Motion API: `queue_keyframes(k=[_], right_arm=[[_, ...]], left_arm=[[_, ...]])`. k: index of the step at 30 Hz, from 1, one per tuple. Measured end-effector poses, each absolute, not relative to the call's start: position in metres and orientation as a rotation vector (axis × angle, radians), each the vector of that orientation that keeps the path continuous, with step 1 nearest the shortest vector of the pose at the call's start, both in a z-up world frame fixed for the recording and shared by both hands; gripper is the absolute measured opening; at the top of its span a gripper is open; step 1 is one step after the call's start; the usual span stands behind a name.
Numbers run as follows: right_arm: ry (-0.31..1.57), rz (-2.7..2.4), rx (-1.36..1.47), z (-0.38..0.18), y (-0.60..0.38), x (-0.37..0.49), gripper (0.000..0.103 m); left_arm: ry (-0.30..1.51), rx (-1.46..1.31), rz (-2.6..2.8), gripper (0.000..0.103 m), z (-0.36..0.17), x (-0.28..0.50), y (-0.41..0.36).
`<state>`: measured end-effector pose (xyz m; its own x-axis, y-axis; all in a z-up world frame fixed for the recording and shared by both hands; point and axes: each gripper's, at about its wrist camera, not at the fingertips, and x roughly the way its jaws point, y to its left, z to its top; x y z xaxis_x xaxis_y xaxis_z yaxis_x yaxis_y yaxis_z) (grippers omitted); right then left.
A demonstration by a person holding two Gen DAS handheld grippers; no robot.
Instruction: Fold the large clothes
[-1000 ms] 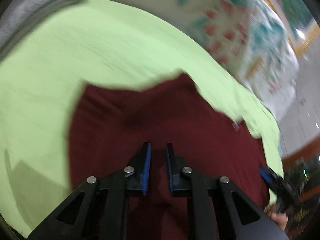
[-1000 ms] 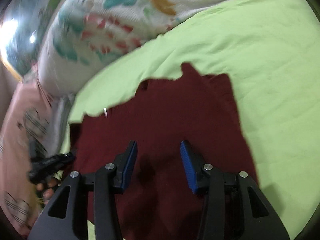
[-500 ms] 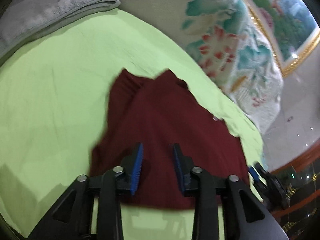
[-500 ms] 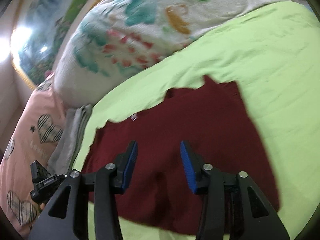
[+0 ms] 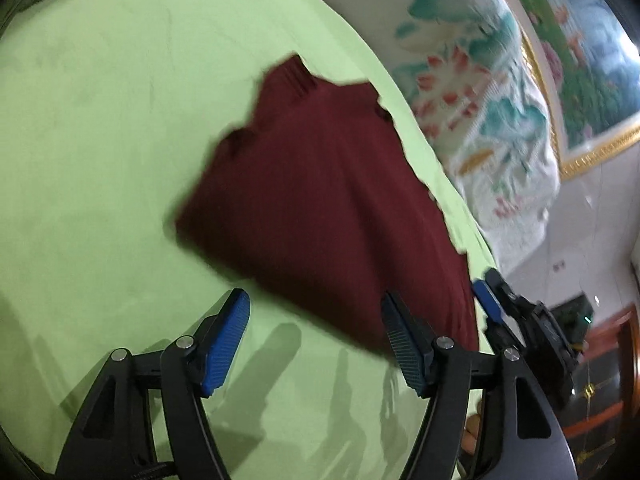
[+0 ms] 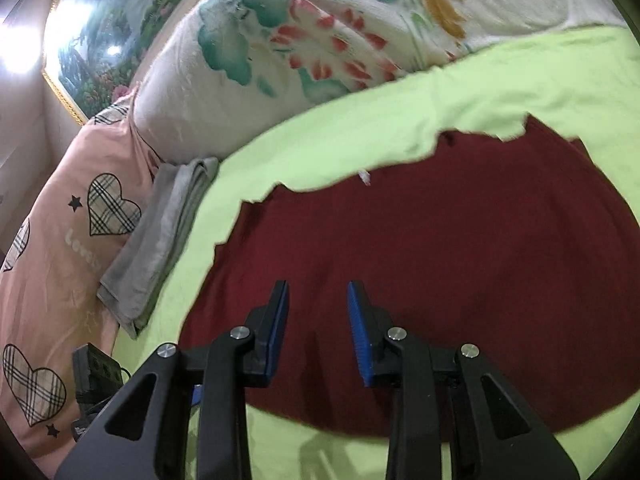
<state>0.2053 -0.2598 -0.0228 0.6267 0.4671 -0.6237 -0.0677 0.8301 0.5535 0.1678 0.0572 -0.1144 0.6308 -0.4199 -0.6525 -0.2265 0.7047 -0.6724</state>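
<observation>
Pink pillow [image 6: 60, 264] with plaid hearts bears pale word, looks like "Lovely", partly blurred. Maroon garment [image 5: 332, 196] flat on green sheet [image 5: 100, 140]. Left gripper [image 5: 316, 340]: jaws wide, just been opening, nothing between; garment ahead, near corner by right finger. Right gripper [image 6: 318, 328]: jaws narrow, just been closing, nothing gripped; garment [image 6: 420, 248] beneath. Long axis runs from left gripper toward floral quilt [image 6: 320, 32]. Grey towel [image 6: 160, 236] beside pillow.
</observation>
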Motion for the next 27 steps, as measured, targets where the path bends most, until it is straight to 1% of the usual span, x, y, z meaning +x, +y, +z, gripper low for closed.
queue_keyframes(k=[3, 5, 6, 7, 8, 10, 11, 12, 14, 15, 19, 21, 24, 27], right_arm=[[0.880, 0.301, 0.482, -0.032, -0.247, 0.221, 0.031], [0.971, 0.279, 0.447, -0.054, -0.238, 0.233, 0.031], [1.026, 0.273, 0.431, -0.070, -0.232, 0.239, 0.029], [1.013, 0.281, 0.429, -0.083, -0.230, 0.239, 0.028], [0.979, 0.280, 0.415, -0.085, -0.230, 0.237, 0.026], [0.972, 0.271, 0.388, -0.085, -0.229, 0.237, 0.026], [0.977, 0.270, 0.395, -0.085, -0.229, 0.238, 0.026], [0.979, 0.272, 0.400, -0.085, -0.230, 0.238, 0.026], [0.975, 0.281, 0.408, -0.086, -0.232, 0.238, 0.026], [0.974, 0.285, 0.418, -0.086, -0.234, 0.237, 0.026], [0.984, 0.315, 0.507, -0.088, -0.243, 0.239, 0.025], [0.976, 0.376, 0.643, -0.090, -0.258, 0.239, 0.026], [0.953, 0.431, 0.908, -0.094, -0.298, 0.232, 0.027], [0.856, 0.366, 0.999, -0.079, -0.343, 0.214, 0.031]], left_arm=[[0.885, -0.836, -0.089, 0.069, -0.118, 0.183, 0.065], [0.878, -0.831, -0.077, 0.069, -0.118, 0.193, 0.067], [0.878, -0.811, -0.069, 0.069, -0.118, 0.197, 0.065], [0.880, -0.793, -0.061, 0.069, -0.118, 0.202, 0.064], [0.881, -0.778, -0.052, 0.069, -0.118, 0.205, 0.064], [0.877, -0.766, -0.037, 0.064, -0.116, 0.213, 0.062], [0.877, -0.765, -0.033, 0.053, -0.116, 0.216, 0.064], [0.881, -0.769, -0.033, 0.036, -0.117, 0.219, 0.065], [0.895, -0.806, -0.057, 0.018, -0.120, 0.227, 0.068], [0.889, -0.817, -0.068, 0.015, -0.118, 0.228, 0.068], [0.825, -0.729, -0.120, 0.012, -0.083, 0.229, 0.049], [0.789, -0.676, -0.180, 0.011, -0.057, 0.231, 0.030], [0.739, -0.575, -0.298, 0.011, -0.017, 0.236, -0.015], [0.729, -0.497, -0.422, 0.010, 0.003, 0.244, -0.070]])
